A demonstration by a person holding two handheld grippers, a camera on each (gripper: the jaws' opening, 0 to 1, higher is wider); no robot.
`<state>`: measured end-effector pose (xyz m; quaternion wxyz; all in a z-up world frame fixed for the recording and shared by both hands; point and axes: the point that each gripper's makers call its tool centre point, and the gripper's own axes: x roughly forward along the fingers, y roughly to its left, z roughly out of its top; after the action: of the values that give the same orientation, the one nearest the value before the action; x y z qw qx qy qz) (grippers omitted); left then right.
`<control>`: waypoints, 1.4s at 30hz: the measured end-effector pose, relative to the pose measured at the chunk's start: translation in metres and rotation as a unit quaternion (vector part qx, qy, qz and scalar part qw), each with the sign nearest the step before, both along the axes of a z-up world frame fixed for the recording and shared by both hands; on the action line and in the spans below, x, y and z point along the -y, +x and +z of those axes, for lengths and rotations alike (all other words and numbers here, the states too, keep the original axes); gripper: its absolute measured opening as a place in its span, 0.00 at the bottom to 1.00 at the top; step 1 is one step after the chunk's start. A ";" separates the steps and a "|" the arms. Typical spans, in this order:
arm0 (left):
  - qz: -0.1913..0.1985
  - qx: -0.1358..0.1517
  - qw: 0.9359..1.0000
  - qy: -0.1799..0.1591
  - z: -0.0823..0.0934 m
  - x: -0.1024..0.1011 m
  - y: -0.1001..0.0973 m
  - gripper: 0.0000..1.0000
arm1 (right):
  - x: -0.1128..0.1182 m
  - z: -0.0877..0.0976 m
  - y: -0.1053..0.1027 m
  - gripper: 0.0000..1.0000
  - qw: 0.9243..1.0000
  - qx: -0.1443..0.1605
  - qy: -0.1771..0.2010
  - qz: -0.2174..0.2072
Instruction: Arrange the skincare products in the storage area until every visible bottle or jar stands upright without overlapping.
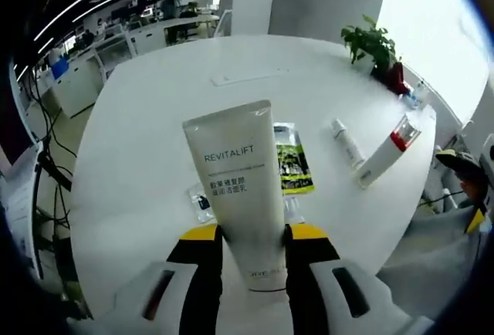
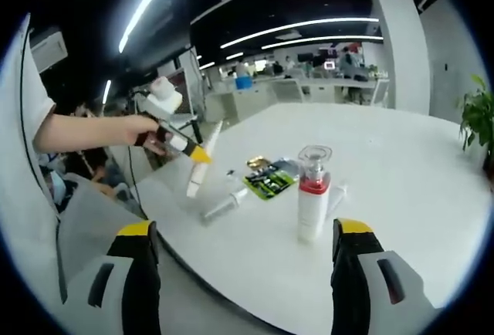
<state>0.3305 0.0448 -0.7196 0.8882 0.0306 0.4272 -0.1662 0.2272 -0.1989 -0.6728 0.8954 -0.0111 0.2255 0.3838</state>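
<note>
The left tool (image 1: 252, 246) is clamped on a cream tube (image 1: 241, 188) marked REVITALIFT — held cap-down above the white bench (image 1: 154, 119). Beyond it lie a green sachet (image 1: 292, 167), a slim white tube (image 1: 347, 143) and a red-banded bottle (image 1: 386, 152). In the right gripper view the right tool (image 2: 245, 254) stands wide apart, gripping nothing — that red-banded bottle (image 2: 312, 194) stands upright just ahead, near the bench edge.

An open-plan office: rows of desks (image 2: 309, 88) with monitors under long ceiling light strips (image 2: 309, 26)
</note>
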 end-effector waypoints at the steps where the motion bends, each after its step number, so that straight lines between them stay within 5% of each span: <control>1: -0.002 0.003 1.000 -0.002 0.003 0.004 -0.003 0.28 | -0.002 0.001 -0.001 0.92 1.000 0.002 -0.004 0.004; 26: -0.049 0.053 0.997 -0.036 0.050 0.061 -0.044 0.28 | -0.045 0.052 0.023 0.82 0.994 0.011 0.100 0.033; 35: -0.075 0.076 0.994 -0.022 0.068 0.087 -0.065 0.28 | -0.070 0.073 0.030 0.76 0.989 0.000 0.142 0.041; 42: -0.088 0.091 0.992 -0.017 0.076 0.098 -0.074 0.28 | -0.086 0.070 0.026 0.71 0.987 -0.033 0.150 0.042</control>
<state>0.2569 -0.0533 -0.6434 0.9056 0.0680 0.3375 -0.2476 0.2534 -0.1133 -0.6030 0.8619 0.1267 0.1937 0.4511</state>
